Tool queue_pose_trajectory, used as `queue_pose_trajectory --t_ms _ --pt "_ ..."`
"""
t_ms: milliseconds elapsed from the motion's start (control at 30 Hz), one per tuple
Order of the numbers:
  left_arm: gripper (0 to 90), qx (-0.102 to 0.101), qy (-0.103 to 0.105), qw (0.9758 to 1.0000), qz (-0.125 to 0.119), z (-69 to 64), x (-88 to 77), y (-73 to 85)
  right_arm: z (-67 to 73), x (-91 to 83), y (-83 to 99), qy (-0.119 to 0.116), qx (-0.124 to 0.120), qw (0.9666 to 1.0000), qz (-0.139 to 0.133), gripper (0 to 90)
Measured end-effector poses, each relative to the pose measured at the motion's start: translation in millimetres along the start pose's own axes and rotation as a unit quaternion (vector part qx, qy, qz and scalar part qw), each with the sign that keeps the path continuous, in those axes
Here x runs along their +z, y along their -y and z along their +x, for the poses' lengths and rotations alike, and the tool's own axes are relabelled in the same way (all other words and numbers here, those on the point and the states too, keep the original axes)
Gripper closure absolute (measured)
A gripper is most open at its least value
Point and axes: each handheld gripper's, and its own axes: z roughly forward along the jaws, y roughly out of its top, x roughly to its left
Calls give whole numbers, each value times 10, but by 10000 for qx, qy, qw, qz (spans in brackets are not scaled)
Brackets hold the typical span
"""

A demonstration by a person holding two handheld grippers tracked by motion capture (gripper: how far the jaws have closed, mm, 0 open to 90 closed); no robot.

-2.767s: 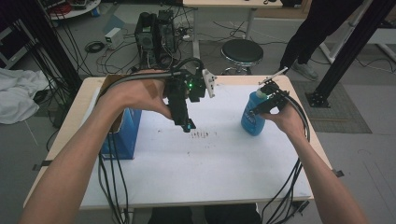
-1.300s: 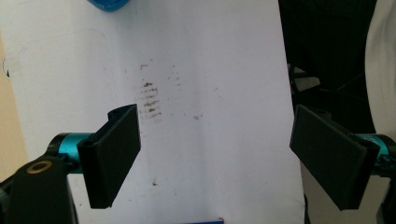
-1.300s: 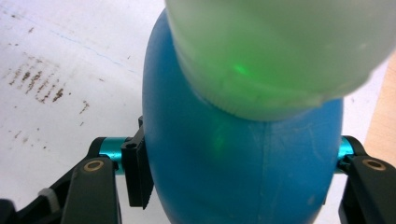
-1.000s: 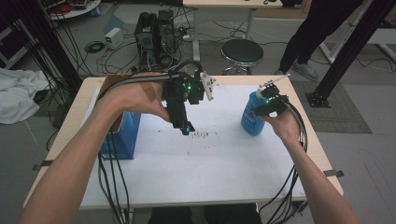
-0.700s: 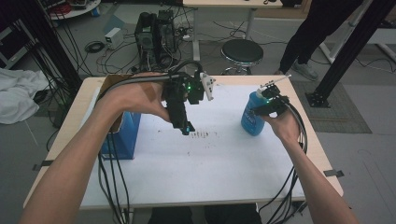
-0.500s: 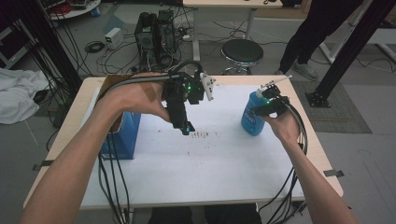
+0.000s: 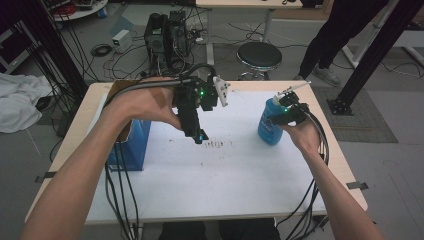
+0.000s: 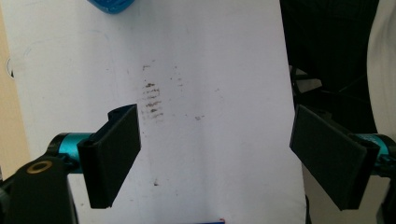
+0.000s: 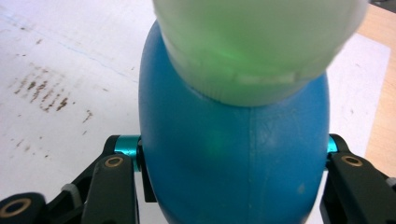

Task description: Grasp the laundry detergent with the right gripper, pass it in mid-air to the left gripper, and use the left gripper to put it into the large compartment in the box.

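The place looked like a lab or robotics workroom. Beyond the bench [image 7: 320,165], at the upper middle of the high view, a black computer tower [image 7: 167,32] stood on the grey floor [image 7: 395,160] amid loose cables [image 7: 107,55]. A black round stool [image 7: 259,54] sat just behind the bench, below a second desk [image 7: 240,4] at the top edge. Black metal frame struts [image 7: 372,47] slanted down the upper right, and another dark rack [image 7: 45,45] with hanging wires stood at the upper left. A small white box [image 7: 121,39] lay on the floor near it, and a white cloth [image 7: 20,107] was heaped at the left edge. Someone in dark trousers [image 7: 340,30] stood at the upper right.
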Motion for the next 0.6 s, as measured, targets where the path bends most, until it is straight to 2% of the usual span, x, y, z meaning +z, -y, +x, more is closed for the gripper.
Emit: queue_pose_trajectory --t_ms 67,100,167,200,300,333,367,400,433,467,500,533,567,600 --pt "164 11 -2 10000 17 7 -7 3 -4 -7 0 -33 -19 10000 -15 436" --pt "164 1 -2 10000 7 10 -10 6 -1 -28 1 -137 56 9999 -27 436" --pt "164 -32 5 10000 -41 24 -21 11 -7 -81 -13 -326 -165 9992 -142 436" --pt "165 -32 5 10000 -41 24 -21 11 -7 -81 -13 -326 -165 9992 -142 436" --pt "164 -39 -18 10000 -56 42 -44 11 28 -155 -29 -536 -424 9975 -204 436" --pt "164 -51 -4 9999 -93 50 -52 13 41 -177 -33 -592 -542 9965 -245 436" --pt "164 -62 -15 9999 -137 61 -67 10 83 -230 -44 -724 -797 9938 -265 436" --pt "164 -62 -15 9999 -137 61 -67 10 83 -230 -44 -724 -797 9938 -265 436" --pt "164 -51 -18 9999 -132 68 -78 7 142 -283 -56 -859 -1180 9889 -276 436" --pt "164 -58 -13 9999 -136 73 -82 3 164 -302 -60 -894 -1355 9863 -287 435" --pt "164 -55 -23 9999 -127 82 -87 -3 164 -302 -60 -894 -1355 9863 -287 435" --pt "165 -63 -30 9999 -134 90 -88 -9 213 -334 -72 -948 -1597 9822 -298 435" --pt "164 -63 -14 9999 -133 101 -90 -14 286 -394 -94 -1166 -1847 9753 -316 434" --pt "164 -86 -29 9999 -146 115 -88 -25 321 -426 -103 -1267 -2003 9711 -293 434"
